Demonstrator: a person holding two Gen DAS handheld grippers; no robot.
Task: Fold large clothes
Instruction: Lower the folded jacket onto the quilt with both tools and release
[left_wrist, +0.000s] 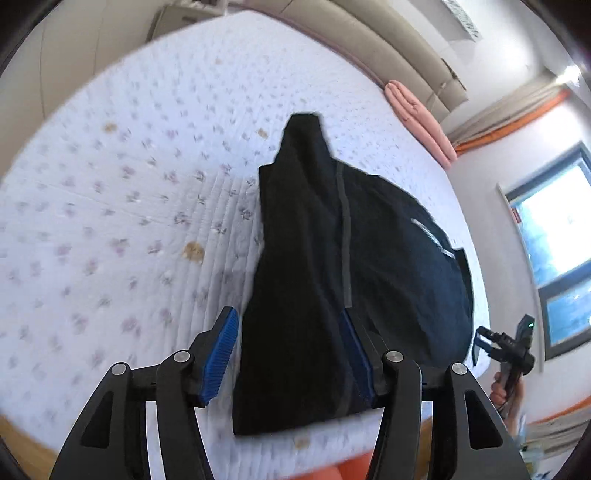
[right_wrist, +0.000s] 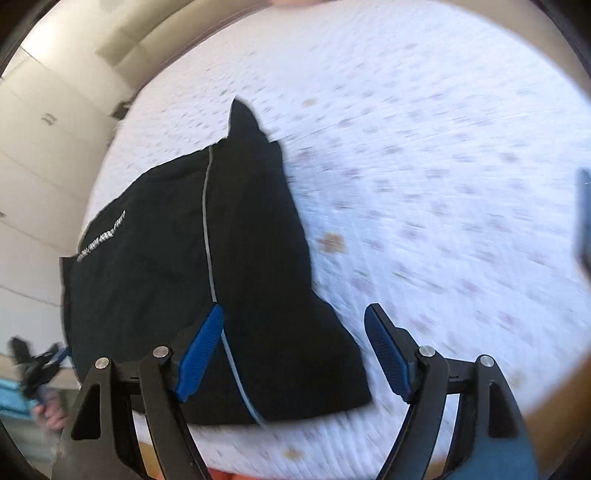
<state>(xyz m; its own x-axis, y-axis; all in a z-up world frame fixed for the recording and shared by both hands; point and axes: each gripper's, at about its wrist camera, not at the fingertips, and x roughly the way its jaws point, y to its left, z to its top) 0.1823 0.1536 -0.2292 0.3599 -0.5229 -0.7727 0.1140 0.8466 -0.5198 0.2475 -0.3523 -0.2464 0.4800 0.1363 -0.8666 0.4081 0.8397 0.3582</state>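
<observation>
Left wrist view is showing the black garment lying lengthwise away from the left claw, whose jaws are standing wide around its near hem. The right claw is also gaping, empty, over the same hem on the bed.

The black folded garment with a thin grey seam stripe lies flat on the white quilted mattress with small flower print, directly ahead of the left gripper and reaching back between its blue ribbed pads. Beyond it and to the right, a pink rolled blanket lies at the mattress's far edge against the beige padded headboard. The right gripper stands over the garment's near corner, bare mattress to its right.
</observation>
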